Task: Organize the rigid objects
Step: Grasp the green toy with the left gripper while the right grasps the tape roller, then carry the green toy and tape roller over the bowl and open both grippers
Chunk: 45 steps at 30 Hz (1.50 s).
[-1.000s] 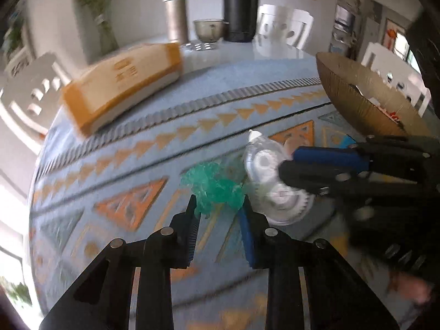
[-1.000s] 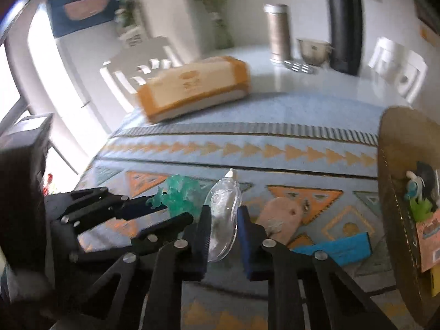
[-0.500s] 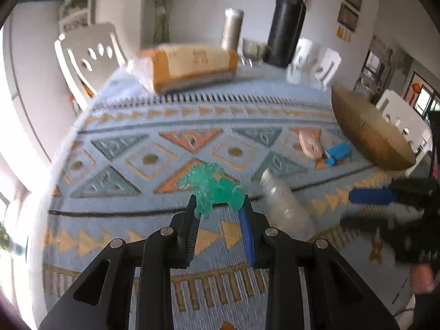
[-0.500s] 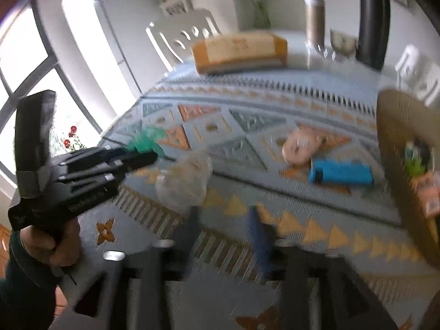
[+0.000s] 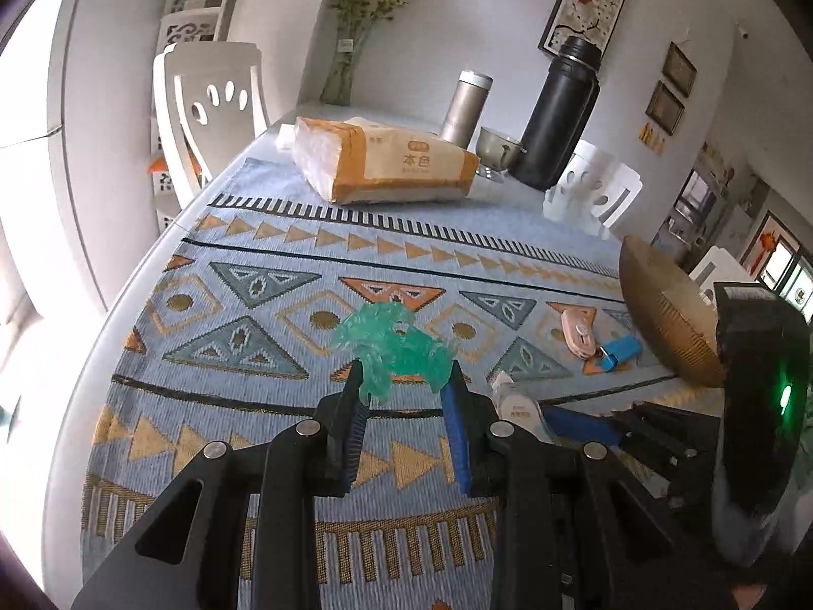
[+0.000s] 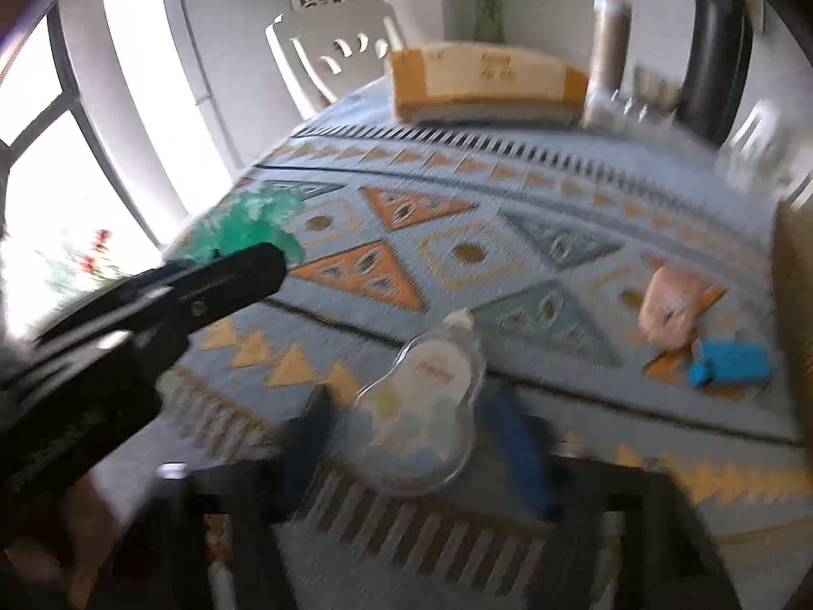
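Note:
My left gripper [image 5: 404, 381] is shut on a crumpled green plastic piece [image 5: 394, 340] and holds it above the patterned cloth; it also shows in the right wrist view [image 6: 244, 229]. My right gripper [image 6: 406, 406] holds a clear correction-tape dispenser [image 6: 424, 417] between its fingers, blurred by motion. The dispenser's tip [image 5: 510, 399] shows in the left wrist view beside the right gripper [image 5: 584, 424]. A pink object [image 5: 576, 333] and a blue object [image 5: 620, 351] lie on the cloth near a woven gold bowl [image 5: 665, 325].
A tissue pack [image 5: 386, 162], a steel flask [image 5: 465, 109], a black thermos [image 5: 556, 112] and a small cup [image 5: 498, 145] stand at the table's far side. White chairs [image 5: 211, 107] surround the table. The patterned cloth [image 5: 254, 305] covers most of it.
Both grippers have pulled back and up from the table with their objects. The view has widened; the bowl, pink and blue objects now lie farther away.

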{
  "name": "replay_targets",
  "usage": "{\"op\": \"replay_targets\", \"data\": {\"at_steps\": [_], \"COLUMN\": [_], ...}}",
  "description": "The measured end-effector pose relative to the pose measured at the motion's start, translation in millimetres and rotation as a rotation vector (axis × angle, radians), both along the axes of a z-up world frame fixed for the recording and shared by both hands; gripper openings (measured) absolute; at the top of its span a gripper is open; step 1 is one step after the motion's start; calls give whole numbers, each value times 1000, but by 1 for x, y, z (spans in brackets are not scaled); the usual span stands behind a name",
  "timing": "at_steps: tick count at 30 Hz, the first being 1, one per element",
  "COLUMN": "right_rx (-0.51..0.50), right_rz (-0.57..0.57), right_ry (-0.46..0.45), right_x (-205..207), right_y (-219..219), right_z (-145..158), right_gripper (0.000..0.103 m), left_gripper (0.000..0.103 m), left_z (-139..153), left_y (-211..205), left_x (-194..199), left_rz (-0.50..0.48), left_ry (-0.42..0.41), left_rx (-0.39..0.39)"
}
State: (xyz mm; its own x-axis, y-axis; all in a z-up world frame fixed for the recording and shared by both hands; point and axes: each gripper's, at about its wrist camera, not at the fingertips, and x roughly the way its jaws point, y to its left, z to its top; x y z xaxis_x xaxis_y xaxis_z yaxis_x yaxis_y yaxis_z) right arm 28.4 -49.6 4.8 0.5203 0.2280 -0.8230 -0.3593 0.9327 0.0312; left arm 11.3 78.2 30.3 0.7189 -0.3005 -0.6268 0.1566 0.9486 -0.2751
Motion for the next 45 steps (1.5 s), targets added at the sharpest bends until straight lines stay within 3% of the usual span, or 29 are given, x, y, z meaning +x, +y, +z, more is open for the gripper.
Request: {"op": "replay_targets", "data": {"at_steps": [3,8,11,15,19,23,28,30,33,39,42,45], "right_rx": [37,214,236,201,119,86,74,51,5,-112,-196,-216], "right_rz": [1,-88,-153,-262,-423,-548,-581,-591,-598,-549,-563,-585], "right_ry": [-7,23,-52,-190,-281,-223,-164,-163,-214,-286,-284,-276], "right_x": [-4,-13,-26,-33,-15,13,28,25,24,28,40,50], "right_y": [-8,-66,-104,-146,-192,-244,-276,-281,-282,-259,-249,-251], "right_z": [2,17,45,93,122,112,93,90,92,95,83,71], "right_gripper": [49,49,49,49,49,49,49,51,66,71,71,71], "left_gripper": [25,25,25,25,25,25,32,43,44,44,44,44], "left_z": [0,4,17,69,107,103,78,70,62,44,23,5], "left_y": [-4,-22,-39,-86,-155,-220,-261,-263,-252,-179,-138,-102], "left_x": [-2,-6,-7,-4,14,44,64,71,73,53,42,37], "left_rz": [-9,-64,-103,-205,-322,-395,-448,-444,-429,-293,-194,-118], "left_ry": [-6,-21,-21,-102,-158,-141,-91,-61,-19,8,32,59], "left_rx": [16,80,68,19,30,43,44,53,42,51,75,40]}}
